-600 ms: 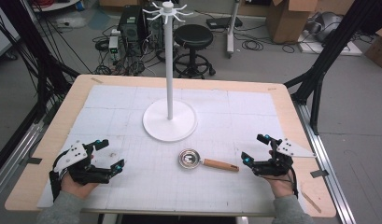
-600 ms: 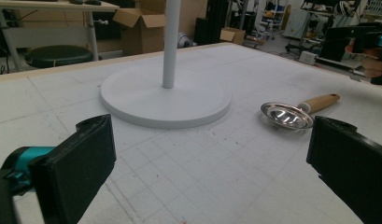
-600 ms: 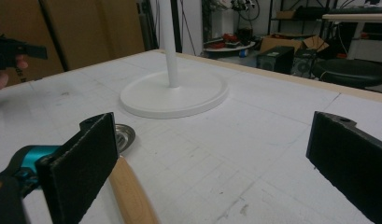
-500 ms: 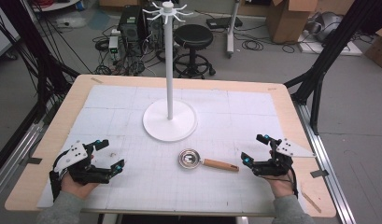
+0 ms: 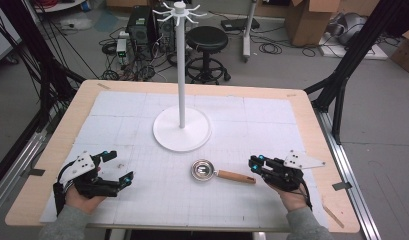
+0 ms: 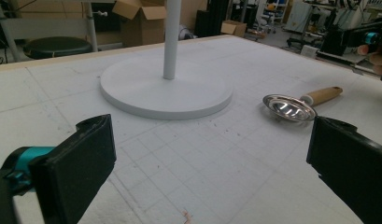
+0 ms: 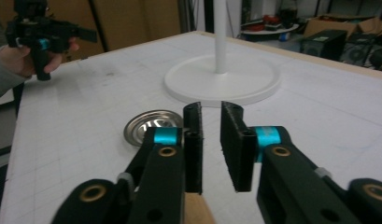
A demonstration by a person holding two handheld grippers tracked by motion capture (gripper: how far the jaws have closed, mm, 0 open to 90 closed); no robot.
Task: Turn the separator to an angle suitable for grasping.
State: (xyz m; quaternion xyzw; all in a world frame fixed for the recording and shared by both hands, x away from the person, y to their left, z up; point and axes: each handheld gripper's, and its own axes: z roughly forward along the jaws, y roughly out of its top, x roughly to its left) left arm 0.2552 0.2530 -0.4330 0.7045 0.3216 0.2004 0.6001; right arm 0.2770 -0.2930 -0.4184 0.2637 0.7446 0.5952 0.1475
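A small metal strainer [image 5: 203, 170] with a wooden handle [image 5: 235, 176] lies on the white mat in front of the white hook stand [image 5: 181, 127]. My right gripper [image 5: 255, 164] hovers by the handle's end. In the right gripper view its jaws [image 7: 211, 114] stand almost together with a slim gap and nothing between them; the handle [image 7: 198, 210] lies below them and the bowl [image 7: 149, 125] just ahead. My left gripper [image 5: 119, 166] rests at the near left of the mat, wide open and empty [image 6: 212, 140], well apart from the strainer [image 6: 289, 106].
The stand's tall pole [image 5: 180, 65] rises from a round base [image 6: 165, 91] at the table's middle, with hooks at the top. The mat [image 5: 292, 125] covers most of the wooden table [image 5: 317, 120]. A stool, boxes and cables lie beyond the far edge.
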